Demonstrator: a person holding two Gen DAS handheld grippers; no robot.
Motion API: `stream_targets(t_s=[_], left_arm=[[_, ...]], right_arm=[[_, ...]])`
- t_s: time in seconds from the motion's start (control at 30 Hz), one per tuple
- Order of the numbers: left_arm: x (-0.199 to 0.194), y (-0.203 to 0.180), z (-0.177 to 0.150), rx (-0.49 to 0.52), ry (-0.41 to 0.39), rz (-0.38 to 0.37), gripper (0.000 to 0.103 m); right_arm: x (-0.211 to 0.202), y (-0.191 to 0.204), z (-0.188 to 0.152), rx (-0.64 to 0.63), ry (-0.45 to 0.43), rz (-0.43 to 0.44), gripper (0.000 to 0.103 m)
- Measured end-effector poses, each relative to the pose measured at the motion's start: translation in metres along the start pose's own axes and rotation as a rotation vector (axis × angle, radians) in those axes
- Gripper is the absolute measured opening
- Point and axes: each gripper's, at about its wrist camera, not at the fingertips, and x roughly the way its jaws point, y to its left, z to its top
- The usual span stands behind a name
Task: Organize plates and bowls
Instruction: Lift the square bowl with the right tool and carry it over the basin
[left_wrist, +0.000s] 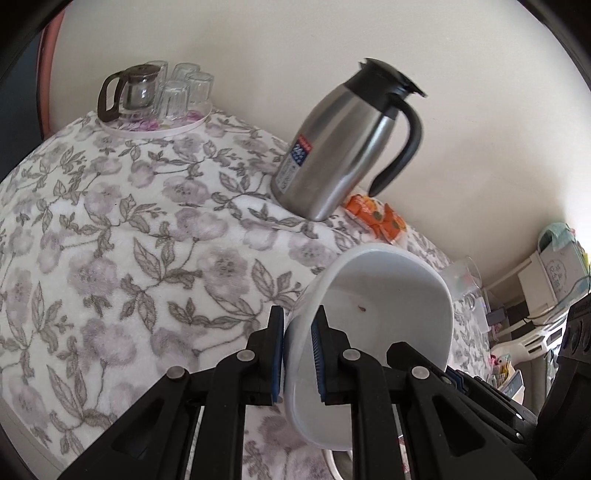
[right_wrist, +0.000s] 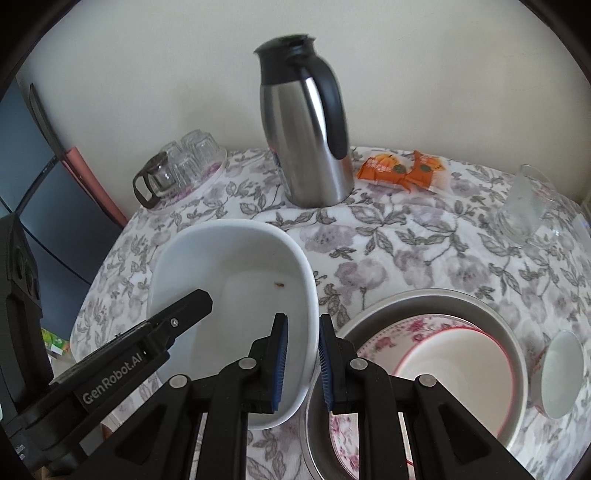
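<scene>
In the left wrist view, a tray (left_wrist: 155, 127) at the upper left carries a glass teapot (left_wrist: 129, 92) and upturned glasses (left_wrist: 184, 90). It sits on a floral cloth (left_wrist: 110, 229) that fills the left and middle of the frame. A steel jug (left_wrist: 340, 140) stands at upper centre, with orange packets (left_wrist: 380, 216) just to its lower right. At lower centre the left gripper (left_wrist: 300, 350) is clamped on the near wall of a white dish (left_wrist: 376, 317), one pad outside the rim and one inside. The dish is tilted, its opening turned toward the camera (a small brown speck lies inside). At the lower right edge, part of the right gripper (left_wrist: 491, 398) meets the dish's other side.

In the right wrist view, the left gripper (right_wrist: 184, 310) reaches in from the lower left onto the dish's (right_wrist: 236, 273) left side. The tray (right_wrist: 207, 181) and jug (right_wrist: 310, 129) stand behind, along the top of the cloth (right_wrist: 406, 251). At lower centre the right gripper (right_wrist: 303, 365) is clamped on the dish's right wall, its pads on either side of the rim. To the right, a metal basin (right_wrist: 513, 332) holds a floral plate (right_wrist: 388, 339) with a red-rimmed bowl (right_wrist: 454, 365) on it. The packets (right_wrist: 402, 170) lie at upper right, a glass pitcher (right_wrist: 524, 206) further right, and a small white bowl (right_wrist: 561, 373) sits tilted at the lower right edge.
</scene>
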Motion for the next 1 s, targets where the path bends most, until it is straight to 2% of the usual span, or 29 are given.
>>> stream_targets(t_s=[0.57,1.0], left_arm=[[-0.013,-0.074,-0.026,0.139,-0.002,-0.025,0.015],[-0.007,-0.128,-0.047,0.251,0.021,-0.051,0.015]], right_arm=[[-0.047,-0.061,-0.026,0.112,-0.078,-0.040,0.018],[-0.073,-0.109,-0.042,0.220,-0.130,-0.063,0.018]])
